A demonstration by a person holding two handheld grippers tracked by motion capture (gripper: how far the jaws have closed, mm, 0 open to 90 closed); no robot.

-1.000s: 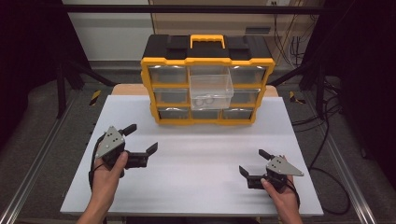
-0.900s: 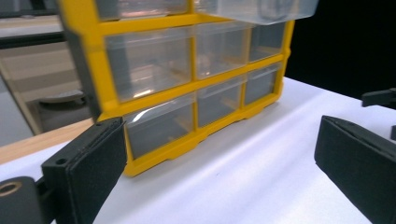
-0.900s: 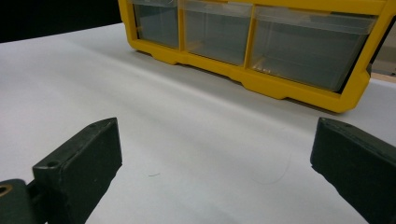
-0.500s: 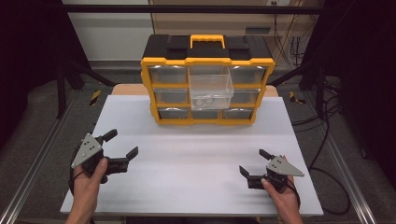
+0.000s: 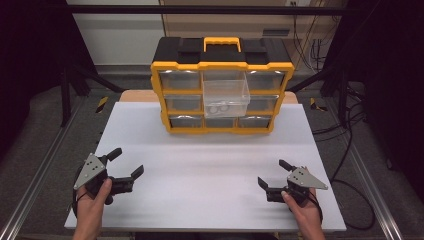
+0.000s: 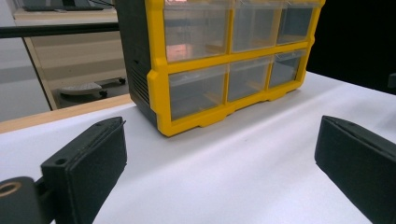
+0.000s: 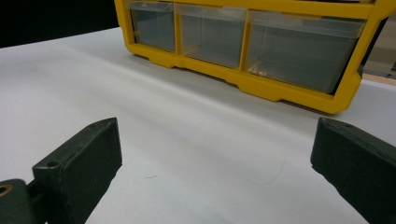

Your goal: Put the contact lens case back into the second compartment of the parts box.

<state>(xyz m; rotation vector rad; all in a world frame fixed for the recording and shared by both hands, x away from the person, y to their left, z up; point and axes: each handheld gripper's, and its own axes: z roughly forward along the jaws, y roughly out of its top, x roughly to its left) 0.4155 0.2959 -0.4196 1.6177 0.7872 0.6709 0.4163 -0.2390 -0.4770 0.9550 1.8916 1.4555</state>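
- Left gripper (image 5: 128, 162) is resting on the table (image 5: 210, 165), jaws spread wide, gripping nothing.
- Right gripper (image 5: 273, 173) is sitting likewise, wide apart and empty.
- Organizer (image 5: 222, 85) is standing well ahead of both, its middle drawer (image 5: 226, 97) sticking out.

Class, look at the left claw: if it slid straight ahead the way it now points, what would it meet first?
Probably the yellow drawer cabinet. The left claw, open, points over bare white table toward the cabinet's lower left front corner. Depth is unclear, so it might graze that corner or slip past the side.
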